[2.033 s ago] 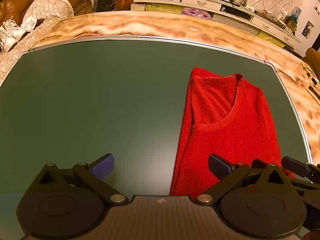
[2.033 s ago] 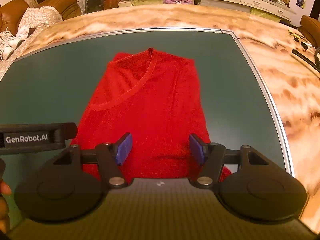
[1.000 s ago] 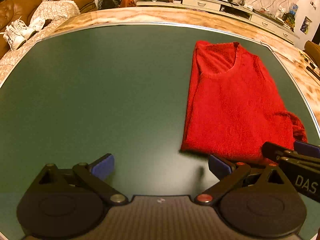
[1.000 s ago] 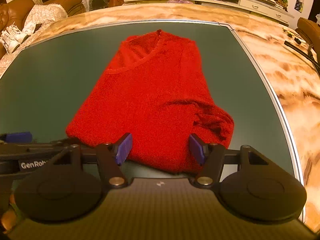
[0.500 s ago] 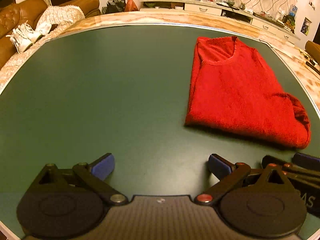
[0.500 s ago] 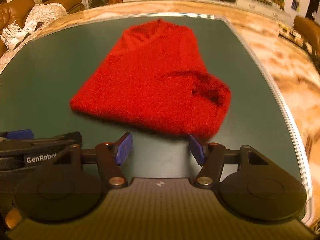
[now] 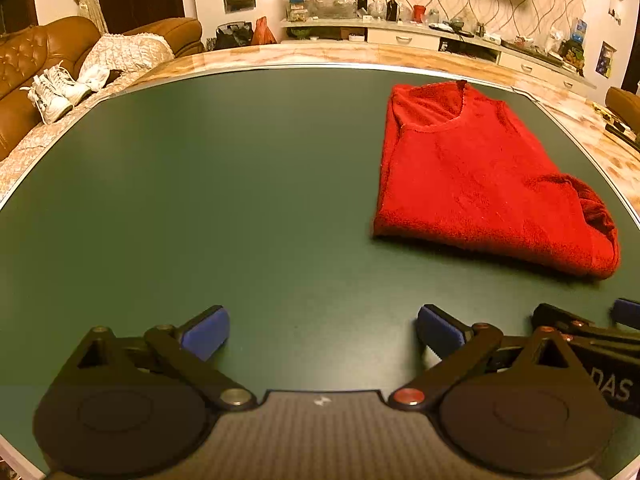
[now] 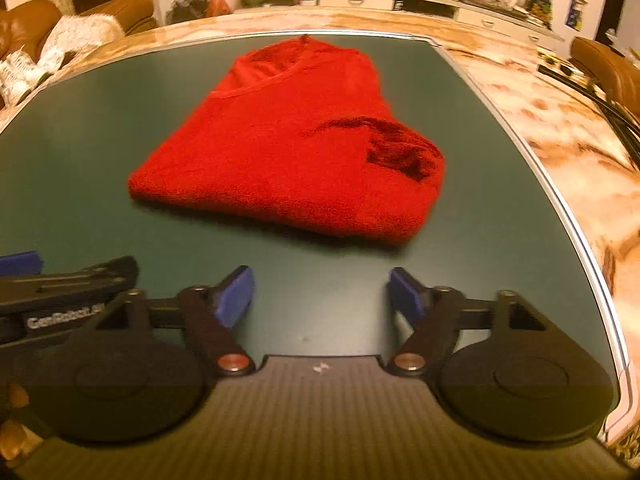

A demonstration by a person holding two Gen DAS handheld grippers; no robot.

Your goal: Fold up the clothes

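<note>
Now both grippers stand with jaws apart, gripping nothing: the right gripper (image 8: 322,294), just widened, and the left gripper (image 7: 323,330) hang short of the folded red sweater (image 8: 296,148), which lies flat on the green mat (image 7: 200,184).

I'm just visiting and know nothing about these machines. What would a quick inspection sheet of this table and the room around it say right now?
Surface: dark green table top with a metal rim, marble-look border beyond.
Job's things: red sweater, folded, lying flat, neckline at the far end, a bunched bit at its near right corner.
Clutter: nothing seen on the green.
Tongs: left tongs open, nothing between them; right tongs open, jaws have just been opening, nothing between them; both short of the sweater.
Cables: dark cords on the marble border, right side.
Surroundings: brown leather sofa, white sneakers, crowded shelf.
</note>
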